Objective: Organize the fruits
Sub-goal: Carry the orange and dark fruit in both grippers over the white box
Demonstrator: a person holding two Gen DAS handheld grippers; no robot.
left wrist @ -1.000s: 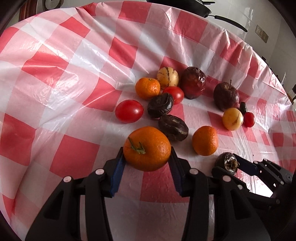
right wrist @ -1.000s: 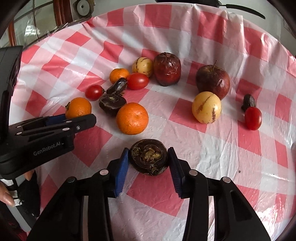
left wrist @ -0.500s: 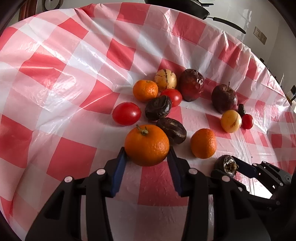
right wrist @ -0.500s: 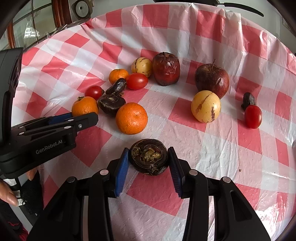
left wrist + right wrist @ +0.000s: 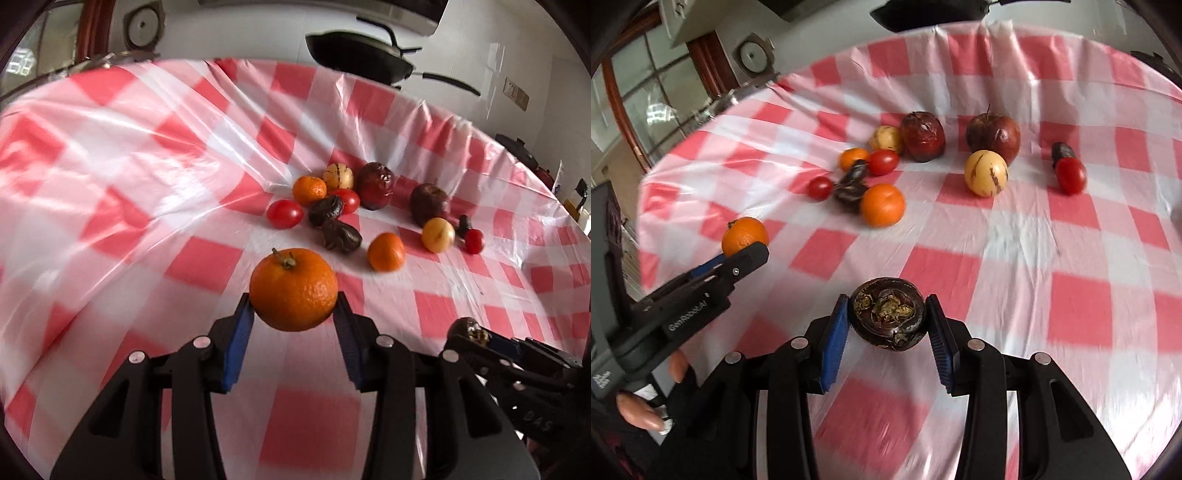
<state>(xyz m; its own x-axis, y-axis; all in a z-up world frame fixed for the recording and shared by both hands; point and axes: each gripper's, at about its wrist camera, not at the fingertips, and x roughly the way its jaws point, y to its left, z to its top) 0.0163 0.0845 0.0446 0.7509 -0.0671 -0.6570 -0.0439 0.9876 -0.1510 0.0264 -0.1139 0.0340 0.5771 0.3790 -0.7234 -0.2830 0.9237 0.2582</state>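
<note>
Mandarin with a green stem point(image 5: 293, 290), bright orange, sits clamped between the blue pads of the left gripper point(image 5: 294, 325), lifted clear of the red-and-white checked tablecloth point(image 5: 207, 264). The right gripper point(image 5: 888, 332) is closed on a dark, wrinkled mangosteen point(image 5: 888, 313), its dried calyx facing the camera, also held above the cloth. In the right wrist view the left gripper reaches in from the left edge, with a person's fingers point(image 5: 637, 410) wrapped around its handle.

Taking the mangosteen as the landmark, the remaining fruit lies on the cloth well beyond it. Straight beyond is a loose mandarin point(image 5: 882, 205), touching a shrivelled dark fruit point(image 5: 847, 192) on its left. A second dark fruit point(image 5: 855, 171) lies just behind that one. Further left is 1 small tomato point(image 5: 820, 187). Behind these sit another tomato point(image 5: 883, 161), a smaller mandarin point(image 5: 852, 158), a yellow striped pepino melon point(image 5: 885, 139) and a wrinkled dark red apple point(image 5: 922, 136).

Beyond and to the right of the mangosteen, a second pepino melon point(image 5: 985, 172) rests just in front of another dark red apple point(image 5: 993, 136). Far right, a third tomato point(image 5: 1070, 175) touches a small dark fruit point(image 5: 1062, 150). A black pan point(image 5: 360, 55) shows past the table's far edge in the left wrist view.
</note>
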